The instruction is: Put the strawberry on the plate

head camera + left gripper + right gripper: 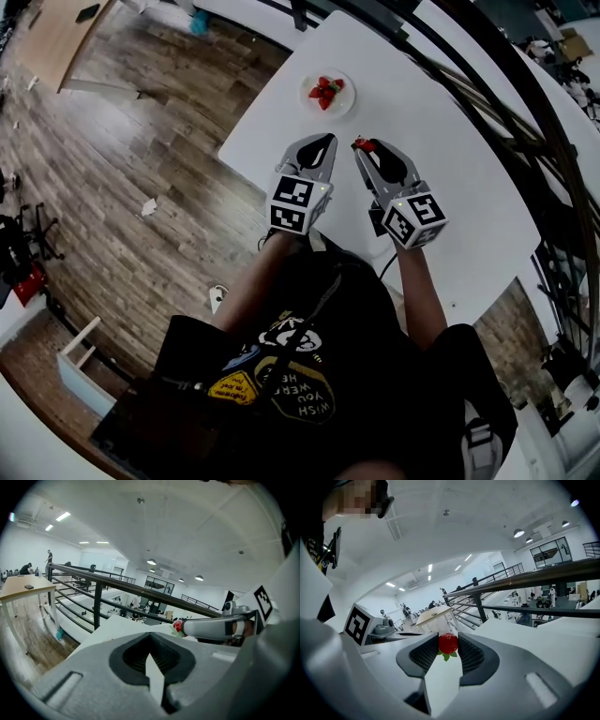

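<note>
nearest to us is the person's black printed t-shirt (309, 375), with both bare forearms reaching forward over the near edge of the white rectangular tabletop (459, 211). the left gripper (323, 141), pale grey with a black-and-white marker cube at its back, is held over the tabletop just inside that near edge; its own view shows the dark ribbed pads meeting at their tips with nothing between them, so we read it as closed and empty. just beside it on the right, and apart from it, is the right gripper (362, 150), of the same make. its jaws stand a fair way apart and are clamped on a small red strawberry with green leaves (448, 643), which is pinched at the very tips, one pad pressing on each side, the leaves hanging below. the berry is held up off the tabletop and is well apart from the plate. farther out, toward the left edge of the tabletop and beyond both grippers, sits a round white plate (342, 106) that carries a little heap of red strawberries (323, 92). past the left edge we see a brown wooden plank floor (141, 141), and a dark metal railing (511, 131) runs along the far side of the tabletop.
</note>
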A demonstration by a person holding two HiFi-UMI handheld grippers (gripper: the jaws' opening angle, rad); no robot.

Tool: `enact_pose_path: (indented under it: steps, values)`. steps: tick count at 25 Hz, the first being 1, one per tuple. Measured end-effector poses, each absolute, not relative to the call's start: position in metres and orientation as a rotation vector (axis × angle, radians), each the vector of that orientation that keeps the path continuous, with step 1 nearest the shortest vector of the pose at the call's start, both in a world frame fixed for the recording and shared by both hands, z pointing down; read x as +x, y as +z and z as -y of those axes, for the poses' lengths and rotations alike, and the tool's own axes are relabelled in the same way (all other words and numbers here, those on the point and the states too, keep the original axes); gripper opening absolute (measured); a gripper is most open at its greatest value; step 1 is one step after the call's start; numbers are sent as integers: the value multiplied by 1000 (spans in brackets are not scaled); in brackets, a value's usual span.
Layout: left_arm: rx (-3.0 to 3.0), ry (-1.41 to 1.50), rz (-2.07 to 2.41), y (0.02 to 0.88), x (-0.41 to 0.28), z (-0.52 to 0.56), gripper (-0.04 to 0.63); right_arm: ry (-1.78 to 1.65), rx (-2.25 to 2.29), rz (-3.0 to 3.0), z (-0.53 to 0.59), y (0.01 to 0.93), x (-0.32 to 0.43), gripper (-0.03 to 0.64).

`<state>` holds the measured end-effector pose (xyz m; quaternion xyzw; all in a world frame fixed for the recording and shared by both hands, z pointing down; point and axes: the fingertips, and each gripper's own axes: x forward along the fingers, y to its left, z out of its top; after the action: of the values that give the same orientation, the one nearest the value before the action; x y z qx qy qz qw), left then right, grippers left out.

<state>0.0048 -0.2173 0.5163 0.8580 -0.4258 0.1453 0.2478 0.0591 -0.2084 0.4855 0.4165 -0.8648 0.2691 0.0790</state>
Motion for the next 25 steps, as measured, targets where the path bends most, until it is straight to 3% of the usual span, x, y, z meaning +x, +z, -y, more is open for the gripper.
enact_pose_path:
  steps: [25]
  values:
    - [2299,431,1096,572,-37,265,2,847,1294,2459,264,548,23,130]
